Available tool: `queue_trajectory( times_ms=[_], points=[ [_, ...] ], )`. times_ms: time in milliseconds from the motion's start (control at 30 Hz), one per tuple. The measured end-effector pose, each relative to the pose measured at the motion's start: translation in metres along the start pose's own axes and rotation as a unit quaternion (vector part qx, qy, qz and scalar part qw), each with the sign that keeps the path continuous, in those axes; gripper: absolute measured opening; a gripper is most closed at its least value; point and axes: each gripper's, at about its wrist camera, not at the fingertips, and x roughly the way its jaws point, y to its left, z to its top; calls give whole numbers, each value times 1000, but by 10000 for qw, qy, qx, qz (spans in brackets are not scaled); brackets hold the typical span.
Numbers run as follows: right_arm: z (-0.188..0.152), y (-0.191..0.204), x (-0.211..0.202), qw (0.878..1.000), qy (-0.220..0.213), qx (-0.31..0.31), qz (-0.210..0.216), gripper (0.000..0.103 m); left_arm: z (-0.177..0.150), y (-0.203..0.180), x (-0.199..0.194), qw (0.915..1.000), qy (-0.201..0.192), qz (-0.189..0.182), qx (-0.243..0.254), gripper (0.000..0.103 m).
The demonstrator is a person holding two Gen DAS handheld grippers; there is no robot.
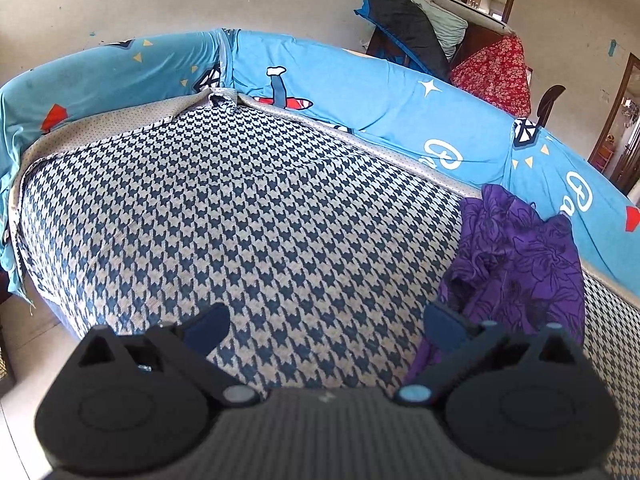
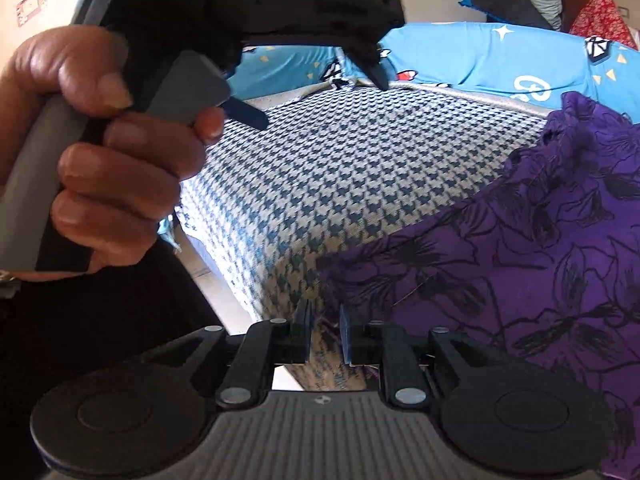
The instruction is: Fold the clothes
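A purple floral garment (image 2: 500, 240) lies crumpled on the right side of a houndstooth bed (image 1: 240, 220). Left gripper (image 1: 324, 324) gapes wide, empty. Right gripper (image 2: 325, 334) stands narrowly parted, holding nothing, at the garment's near edge. The cloth looks thin, limp and light; a hem or corner seems the best hold.

1. Bed (image 1: 248, 216) – covered by a blue-and-white houndstooth sheet (image 2: 360, 168), lying flat and smooth.
2. Grey dotted underlayer (image 1: 120, 120) exposed along the far edge and far-left corner.
3. Bright blue printed cover (image 1: 360, 92) bunched up along the far side.
4. Purple floral garment (image 1: 516, 264) lies crumpled on the sheet, right side – its near edge reaches the bed's front edge.
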Motion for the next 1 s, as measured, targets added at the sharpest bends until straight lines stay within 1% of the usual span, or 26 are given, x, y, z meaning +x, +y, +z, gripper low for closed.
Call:
queue_trajectory(
  times_ms=[133,200,400,567,833,1000],
  points=[
    [-5,13,-9,9986,77,-513,29,17,-1,-5,2,10000,27,15,59,103],
    [-8,13,-19,9984,55,-567,-35,17,-1,-6,3,10000,47,13,72,103],
    [-20,-8,-56,9989,-148,-168,-411,17,-3,-12,6,9999,98,-18,123,103],
    [-30,-17,-91,9961,-322,188,-797,18,-7,-21,9,9995,221,-101,225,103],
    [-51,-30,-134,9863,-432,467,-1520,25,-14,-32,12,9989,296,-146,330,103],
    [-61,-34,-142,9807,-381,378,-1879,26,-17,-35,14,9987,312,-137,374,103]
  ],
)
